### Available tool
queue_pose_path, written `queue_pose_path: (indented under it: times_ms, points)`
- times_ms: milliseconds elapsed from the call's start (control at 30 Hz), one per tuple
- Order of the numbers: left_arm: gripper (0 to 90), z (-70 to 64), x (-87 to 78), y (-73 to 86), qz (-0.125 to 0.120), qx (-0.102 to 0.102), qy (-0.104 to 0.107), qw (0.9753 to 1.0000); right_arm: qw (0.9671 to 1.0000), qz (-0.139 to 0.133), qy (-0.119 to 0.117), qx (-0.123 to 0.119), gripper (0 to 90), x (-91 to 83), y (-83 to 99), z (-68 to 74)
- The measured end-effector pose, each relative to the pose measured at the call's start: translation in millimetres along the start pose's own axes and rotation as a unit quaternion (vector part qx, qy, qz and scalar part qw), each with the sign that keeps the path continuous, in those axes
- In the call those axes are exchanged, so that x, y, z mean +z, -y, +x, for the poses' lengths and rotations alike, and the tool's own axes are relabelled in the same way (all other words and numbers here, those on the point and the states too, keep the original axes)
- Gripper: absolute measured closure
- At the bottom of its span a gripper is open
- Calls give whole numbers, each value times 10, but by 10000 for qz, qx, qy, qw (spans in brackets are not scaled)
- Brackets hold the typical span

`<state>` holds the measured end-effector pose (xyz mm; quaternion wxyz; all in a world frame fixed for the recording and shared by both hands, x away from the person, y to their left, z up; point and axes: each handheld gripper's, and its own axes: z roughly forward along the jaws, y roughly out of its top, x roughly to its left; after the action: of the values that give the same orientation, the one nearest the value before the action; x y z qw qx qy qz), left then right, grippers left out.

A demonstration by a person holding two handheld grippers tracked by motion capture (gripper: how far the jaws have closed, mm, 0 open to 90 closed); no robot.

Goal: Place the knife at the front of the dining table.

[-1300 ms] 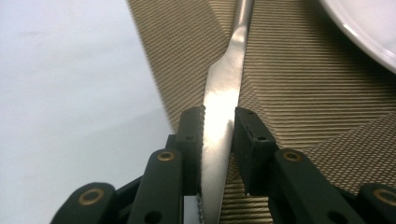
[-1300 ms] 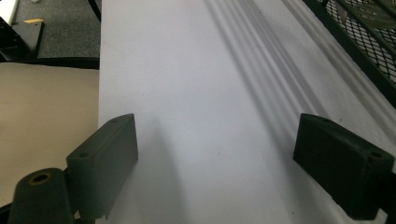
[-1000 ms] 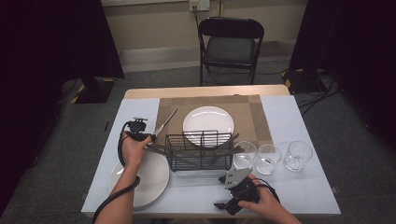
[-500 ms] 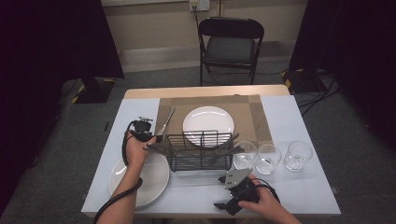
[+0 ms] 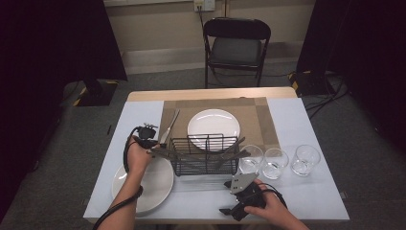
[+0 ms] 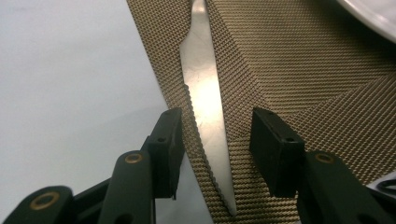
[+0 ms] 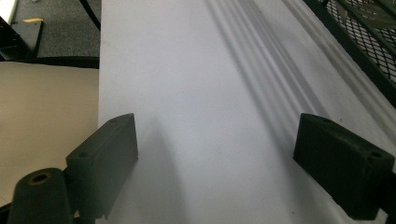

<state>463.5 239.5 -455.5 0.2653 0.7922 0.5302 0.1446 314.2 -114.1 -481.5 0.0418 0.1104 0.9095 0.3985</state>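
A silver table knife (image 5: pixel 169 126) lies along the left edge of the brown woven placemat (image 5: pixel 268 120). My left gripper (image 5: pixel 152 138) hovers at its near end. In the left gripper view this gripper (image 6: pixel 215 140) is open, one jaw on each side of the knife blade (image 6: pixel 205 107), with no contact visible. The blade tip points toward the camera over the placemat (image 6: pixel 299 79). My right gripper (image 5: pixel 235 211) rests near the table's front edge. In its own view the right gripper (image 7: pixel 219 149) stands wide open over the bare white tabletop (image 7: pixel 187 70).
A black wire rack (image 5: pixel 206 154) holding cutlery stands mid-table, its corner also in the right gripper view (image 7: pixel 369 37). A white plate (image 5: pixel 213 123) lies behind it, and another plate (image 5: pixel 152 186) at front left. Three glasses (image 5: pixel 274 163) line up at the right. A folding chair (image 5: pixel 237 48) stands beyond.
My left gripper has edged slightly right, closing in on the near end of the knife. The right gripper has stayed where it was.
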Motion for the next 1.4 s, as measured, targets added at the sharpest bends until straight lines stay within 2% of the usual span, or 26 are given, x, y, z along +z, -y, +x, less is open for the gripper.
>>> queue_pose_path:
  times_ms: [167, 400, 600, 633, 800, 900, 1033, 1200, 1267, 1400]
  points:
    - [598, 6, -18, 15, 7, -39, -54, 10000, 10000, 0, 0, 0, 126, 0, 0, 0]
    - [582, -37, -20, 19, 9, 3, -128, 9999, 10000, -1, -2, -2, 126, 0, 0, -1]
    - [584, -58, -46, 37, 94, -94, -131, 9998, 10000, 0, -1, -5, 126, 0, 0, -1]
    - [584, -54, -50, 42, 89, -38, -138, 9999, 10000, 0, -1, -5, 127, 0, 0, -1]
    - [584, -66, -60, 41, 108, -64, -163, 9998, 10000, -3, -1, 1, 126, 1, -1, 1]
    - [581, -76, -50, 36, 80, -54, -88, 9999, 10000, -3, 0, 0, 126, 1, -1, 1]
    - [580, -129, -48, 25, 40, -28, -105, 9999, 10000, -3, 1, -4, 127, 1, -1, 1]
    - [613, -139, -28, 27, -16, -93, 52, 9999, 10000, -3, 1, -5, 127, 1, -1, 1]
    - [621, -148, -21, 20, -23, -49, 162, 9999, 10000, -2, 2, -5, 126, 1, -1, 1]
    - [632, -193, 5, 2, -83, 10, 229, 9997, 10000, -3, 1, 0, 126, 1, -1, 2]
